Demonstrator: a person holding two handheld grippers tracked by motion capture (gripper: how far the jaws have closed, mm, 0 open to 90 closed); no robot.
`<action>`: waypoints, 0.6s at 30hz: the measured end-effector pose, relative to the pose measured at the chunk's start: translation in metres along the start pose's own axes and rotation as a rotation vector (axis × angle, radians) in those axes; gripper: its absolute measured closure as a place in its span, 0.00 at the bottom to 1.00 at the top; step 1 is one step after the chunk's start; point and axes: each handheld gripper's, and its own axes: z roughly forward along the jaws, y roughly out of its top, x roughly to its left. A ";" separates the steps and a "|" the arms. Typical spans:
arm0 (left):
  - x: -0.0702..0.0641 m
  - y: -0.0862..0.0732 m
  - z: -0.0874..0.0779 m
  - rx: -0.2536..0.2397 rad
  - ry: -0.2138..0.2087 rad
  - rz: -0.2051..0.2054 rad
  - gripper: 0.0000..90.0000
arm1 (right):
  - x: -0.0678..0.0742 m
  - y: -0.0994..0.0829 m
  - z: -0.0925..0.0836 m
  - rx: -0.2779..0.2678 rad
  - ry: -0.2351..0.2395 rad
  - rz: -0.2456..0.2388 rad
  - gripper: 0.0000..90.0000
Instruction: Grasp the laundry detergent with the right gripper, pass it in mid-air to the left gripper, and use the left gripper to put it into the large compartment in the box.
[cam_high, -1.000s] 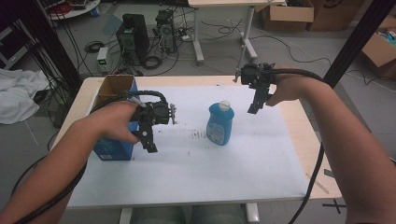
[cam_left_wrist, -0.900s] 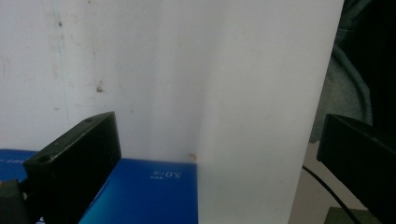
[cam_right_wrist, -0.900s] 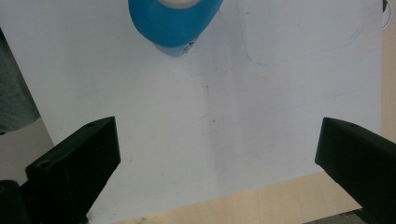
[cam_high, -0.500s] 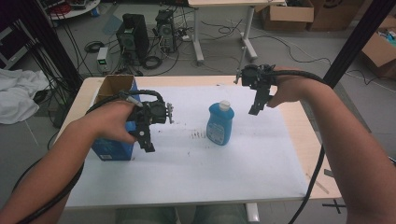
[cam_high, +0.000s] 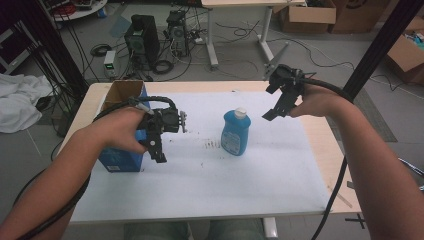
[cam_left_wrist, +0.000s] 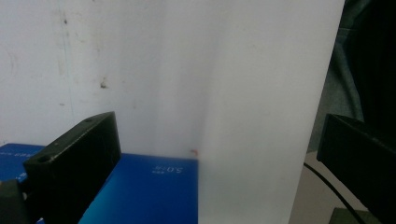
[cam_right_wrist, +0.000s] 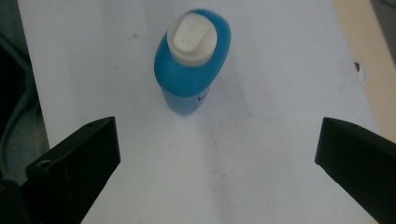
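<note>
Big white sheet (cam_high: 210, 180) covers most of my light wooden table (cam_high: 320, 145). On its left edge sits the open blue cardboard box (cam_high: 120, 160), right next to my left gripper (cam_high: 159, 150), whose jaws are spread wide with nothing in them, hovering just beside the box. The blue plastic bottle with the white cap (cam_high: 234, 132) stands upright around the middle of the sheet. My right gripper (cam_high: 272, 112) hangs in the air to the bottle's right, clear of it, jaws wide apart and empty too, looking down at the cap.
</note>
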 end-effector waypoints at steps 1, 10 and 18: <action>0.000 0.000 -0.001 -0.009 0.001 0.003 0.00 | 0.002 -0.008 -0.004 -0.081 -0.007 0.020 0.00; -0.004 -0.001 -0.002 -0.011 0.008 0.017 0.00 | 0.016 -0.053 0.001 -0.339 -0.060 0.099 0.00; -0.006 -0.005 -0.004 -0.024 0.023 0.020 0.00 | 0.038 -0.099 0.039 -0.487 -0.087 0.170 0.00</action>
